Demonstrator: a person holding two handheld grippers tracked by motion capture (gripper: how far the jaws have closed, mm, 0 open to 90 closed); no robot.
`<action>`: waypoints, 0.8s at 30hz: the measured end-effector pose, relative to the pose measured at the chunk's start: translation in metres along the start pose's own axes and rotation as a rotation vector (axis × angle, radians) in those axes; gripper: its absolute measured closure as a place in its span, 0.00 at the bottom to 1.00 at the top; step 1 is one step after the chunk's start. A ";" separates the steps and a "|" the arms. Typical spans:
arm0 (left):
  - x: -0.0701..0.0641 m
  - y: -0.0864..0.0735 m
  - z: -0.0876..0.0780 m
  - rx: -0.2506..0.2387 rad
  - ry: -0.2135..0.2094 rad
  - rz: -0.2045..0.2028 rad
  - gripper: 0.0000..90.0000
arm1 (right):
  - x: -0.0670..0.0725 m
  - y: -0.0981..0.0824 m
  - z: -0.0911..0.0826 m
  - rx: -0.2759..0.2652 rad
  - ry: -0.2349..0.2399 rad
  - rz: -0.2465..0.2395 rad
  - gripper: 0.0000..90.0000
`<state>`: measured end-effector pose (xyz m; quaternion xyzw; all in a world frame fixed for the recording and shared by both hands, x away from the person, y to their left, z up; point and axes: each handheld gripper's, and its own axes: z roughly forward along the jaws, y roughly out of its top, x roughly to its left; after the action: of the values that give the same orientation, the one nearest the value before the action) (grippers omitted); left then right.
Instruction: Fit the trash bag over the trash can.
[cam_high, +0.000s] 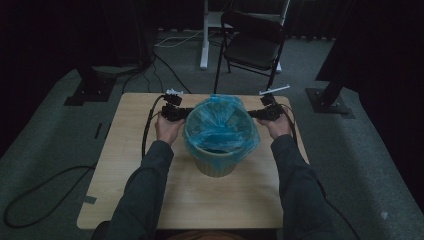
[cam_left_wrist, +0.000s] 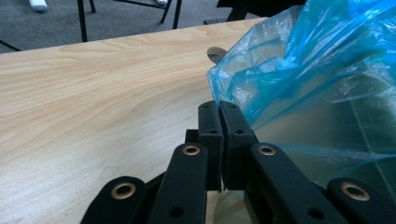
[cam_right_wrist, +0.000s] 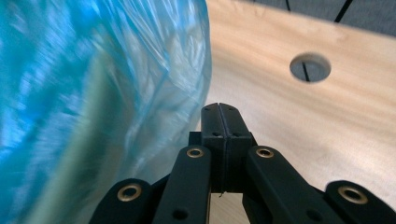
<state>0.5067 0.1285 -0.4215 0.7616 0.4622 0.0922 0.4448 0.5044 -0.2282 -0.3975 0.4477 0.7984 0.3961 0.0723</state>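
1. Bin (cam_high: 216, 162): a pale round bin stands upright near the middle of the wooden surface (cam_high: 130, 165); a blue bag (cam_high: 220, 125) lines it, its loose edge folded out over the rim and hanging part way down the outside wall.
2. Left gripper (cam_high: 183, 113): held at the bin's left side, level with the rim; in the left gripper view the jaws stand pressed together with the bag's edge (cam_left_wrist: 261, 93) meeting their tips, so they appear to pinch a thin fold of film, though the film between them is too thin to confirm.
3. Right gripper (cam_high: 253, 114): held at the bin's right side, mirroring the other; in the right gripper view the jaws are closed tight just beside the bag (cam_right_wrist: 116, 84); whether any film is caught there cannot be told.
4. Step in hand, as judged: drawing the bag's edge down evenly over the rim on both sides.
5. Doing it well: keep both hands at matching height and pull outward and down together; keep the pull gentle, since thin film tears easily; steady the light bin, which could tip or slide; re-pinch the right side if it proves empty.
6. Background: a folding chair (cam_high: 252, 42) stands on the floor beyond the surface; a round cable hole (cam_right_wrist: 310, 67) lies in the surface near the right gripper.
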 end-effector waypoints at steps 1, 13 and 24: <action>0.000 0.001 -0.001 -0.007 0.001 -0.001 0.97 | 0.000 0.002 -0.004 -0.020 0.000 -0.004 0.95; 0.000 0.004 -0.005 -0.048 -0.005 -0.018 0.96 | 0.016 0.022 -0.022 -0.193 0.058 -0.096 0.72; -0.002 0.004 -0.001 -0.033 -0.003 0.001 0.96 | 0.020 0.031 -0.001 -0.123 0.037 -0.108 1.00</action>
<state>0.5069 0.1269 -0.4173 0.7545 0.4595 0.0988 0.4580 0.5123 -0.2050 -0.3704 0.3911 0.7970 0.4480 0.1061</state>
